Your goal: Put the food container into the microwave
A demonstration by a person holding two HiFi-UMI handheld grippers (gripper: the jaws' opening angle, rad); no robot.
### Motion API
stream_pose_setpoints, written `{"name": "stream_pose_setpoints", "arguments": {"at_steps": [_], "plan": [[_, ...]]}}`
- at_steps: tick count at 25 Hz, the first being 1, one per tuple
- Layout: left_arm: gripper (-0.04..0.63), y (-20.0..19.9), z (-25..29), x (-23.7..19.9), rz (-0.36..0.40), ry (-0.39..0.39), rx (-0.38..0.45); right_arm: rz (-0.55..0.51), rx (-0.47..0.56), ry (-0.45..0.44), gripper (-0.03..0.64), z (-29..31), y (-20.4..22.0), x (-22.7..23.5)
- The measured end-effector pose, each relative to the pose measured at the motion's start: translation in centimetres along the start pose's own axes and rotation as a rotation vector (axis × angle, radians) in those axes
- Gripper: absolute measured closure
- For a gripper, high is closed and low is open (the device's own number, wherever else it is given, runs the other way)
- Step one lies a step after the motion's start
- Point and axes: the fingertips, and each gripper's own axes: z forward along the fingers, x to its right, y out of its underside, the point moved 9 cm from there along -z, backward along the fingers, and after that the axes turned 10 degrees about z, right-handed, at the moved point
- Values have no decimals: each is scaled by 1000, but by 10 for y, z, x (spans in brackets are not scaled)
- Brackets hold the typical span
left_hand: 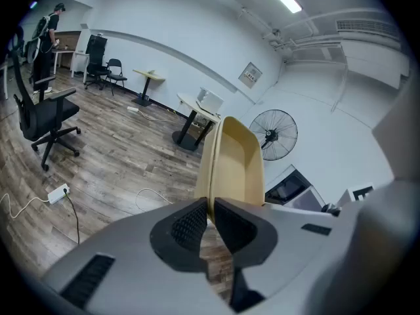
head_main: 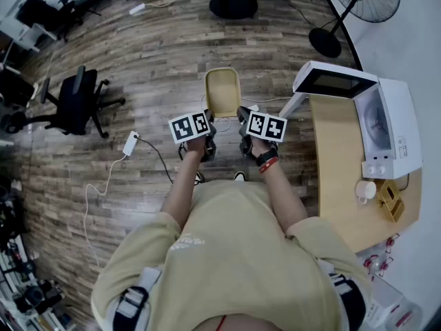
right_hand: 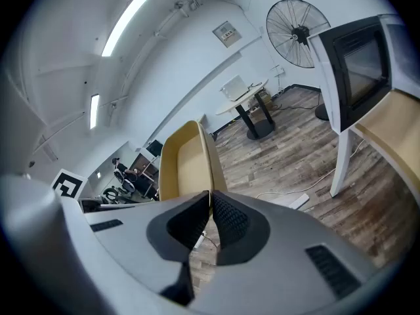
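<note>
A tan rectangular food container (head_main: 223,92) hangs in the air over the wooden floor, held between both grippers. My left gripper (head_main: 205,138) is shut on its left rim, with the container (left_hand: 235,166) rising straight out of the closed jaws. My right gripper (head_main: 244,138) is shut on the right rim of the container (right_hand: 186,164). The white microwave (head_main: 386,128) stands on a wooden table (head_main: 337,178) to the right, its door (head_main: 334,80) swung open toward me. The cavity looks empty.
A white mug (head_main: 364,191) and a small wooden box (head_main: 390,200) sit on the table near the microwave. A standing fan (head_main: 357,4) is behind the table. A black office chair (head_main: 77,104) and a power strip (head_main: 130,143) with cables are to the left.
</note>
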Motion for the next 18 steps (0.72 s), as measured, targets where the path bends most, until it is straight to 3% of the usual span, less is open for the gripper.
{"name": "stream_pose_setpoints", "arguments": {"at_steps": [11,18], "plan": [[543,8,32,59,78,65,-80,110,70,44,578,-43,-12,55],[541,-2,76,83,172,195,-176,247,182,139,580,-58,-21,86]]}}
